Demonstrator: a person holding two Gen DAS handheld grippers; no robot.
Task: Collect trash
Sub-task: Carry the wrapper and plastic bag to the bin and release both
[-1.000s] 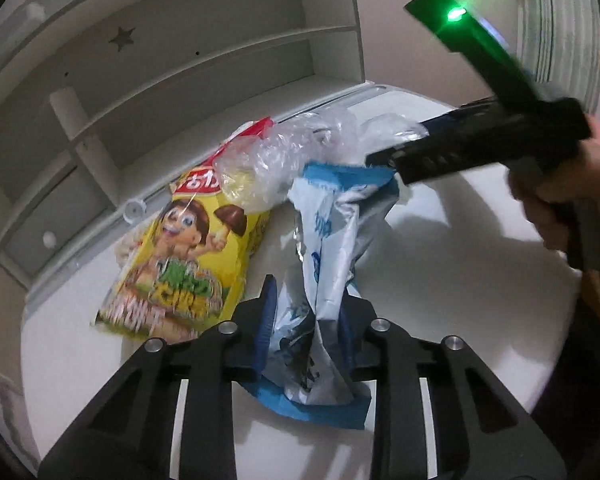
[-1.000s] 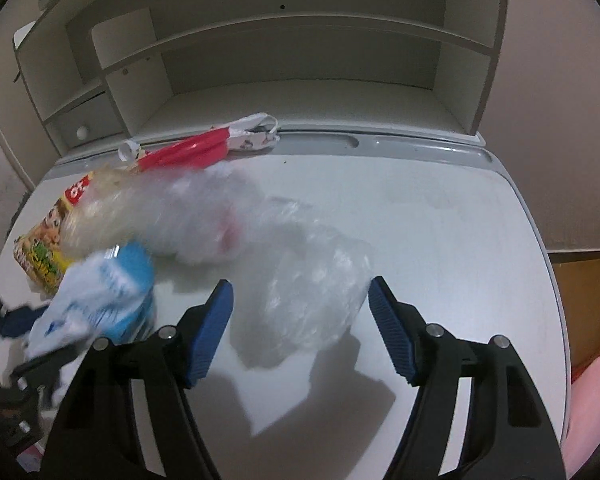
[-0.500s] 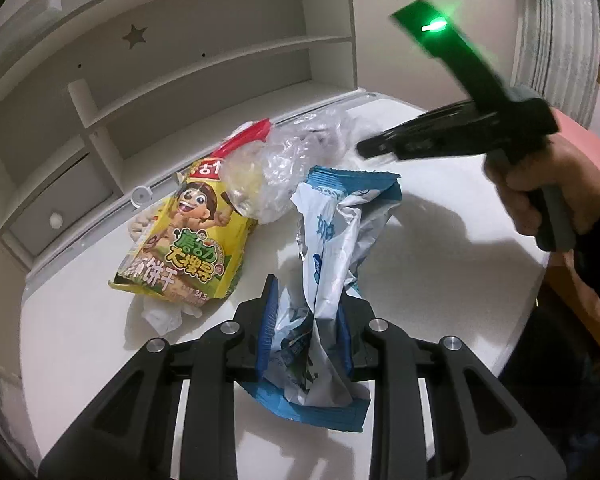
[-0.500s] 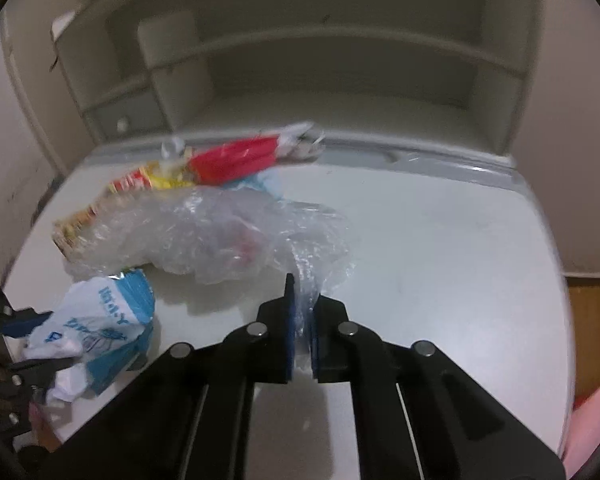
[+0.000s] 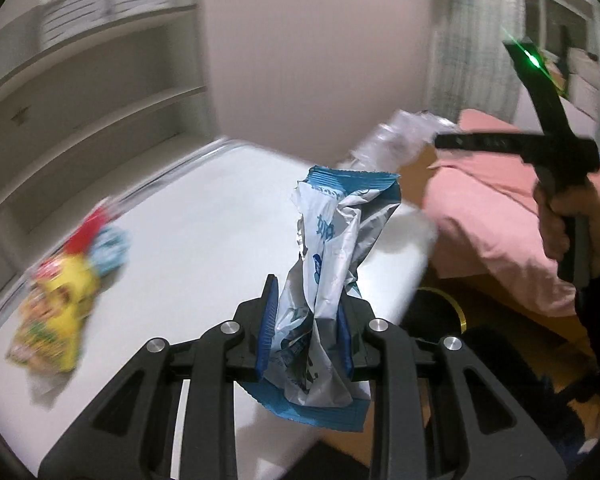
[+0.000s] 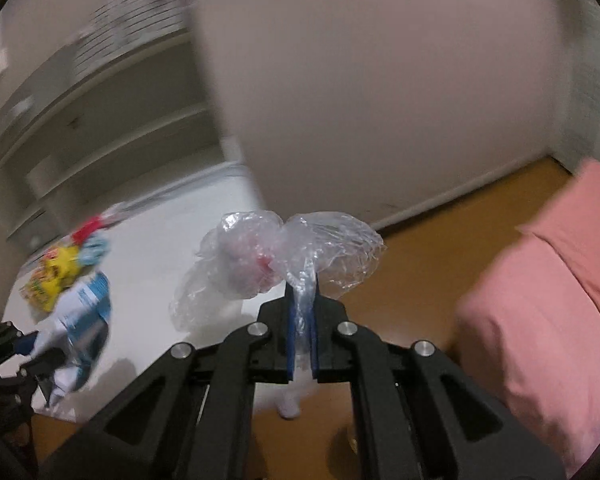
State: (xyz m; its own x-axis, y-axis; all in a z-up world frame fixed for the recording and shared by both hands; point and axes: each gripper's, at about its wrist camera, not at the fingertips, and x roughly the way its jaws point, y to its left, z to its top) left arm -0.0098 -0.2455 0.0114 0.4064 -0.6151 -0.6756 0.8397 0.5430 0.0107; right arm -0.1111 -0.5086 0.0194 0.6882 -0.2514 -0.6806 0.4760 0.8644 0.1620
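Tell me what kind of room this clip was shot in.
Most likely a bedroom: a white desk with a shelf hutch stands against the wall, a bed with pink bedding is beside it, and a curtained window shows behind.

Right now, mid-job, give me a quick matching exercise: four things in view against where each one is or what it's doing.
Things:
1. blue-and-white wrapper
2. clear plastic bag
3. yellow snack bag
4. pink bedding

States:
A. lying on the white desk
B. clamped in the right gripper
C. off to the right, beyond the desk
D. clamped in the left gripper

Pairs: 1-D, 2-B, 3-A, 4-C
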